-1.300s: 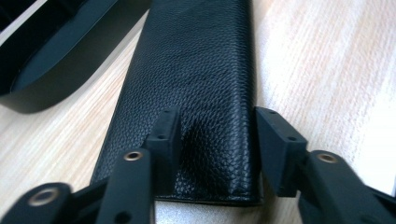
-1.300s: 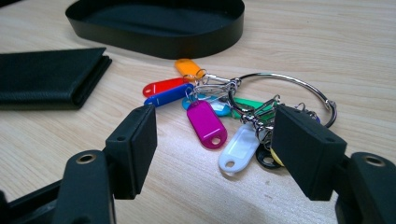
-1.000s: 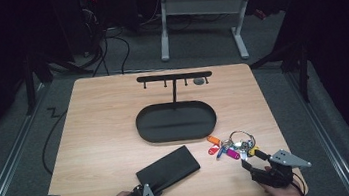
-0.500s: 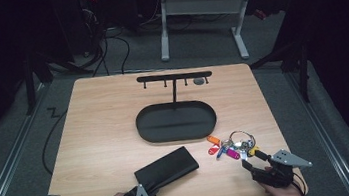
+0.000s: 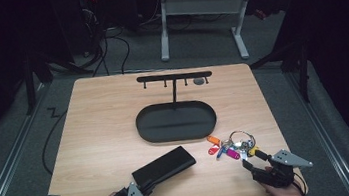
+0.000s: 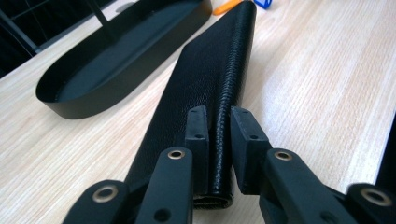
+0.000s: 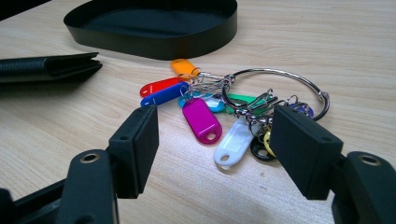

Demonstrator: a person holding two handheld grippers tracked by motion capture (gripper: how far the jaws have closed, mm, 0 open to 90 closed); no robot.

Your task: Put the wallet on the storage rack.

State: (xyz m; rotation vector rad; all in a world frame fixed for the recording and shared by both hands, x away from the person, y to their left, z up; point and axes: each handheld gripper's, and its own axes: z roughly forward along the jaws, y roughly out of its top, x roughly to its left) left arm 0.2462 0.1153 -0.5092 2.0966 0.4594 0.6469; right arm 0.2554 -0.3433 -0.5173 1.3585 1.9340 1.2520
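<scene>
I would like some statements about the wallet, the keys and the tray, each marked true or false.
1. The left gripper is closed on the edge of the black wallet. True.
2. The right gripper holds the key ring. False: its fingers stand open around the coloured tags, and the ring lies on the table.
3. The wallet lies inside the black oval tray. False: it lies on the table beside the tray.
4. The tray holds nothing. True.
</scene>
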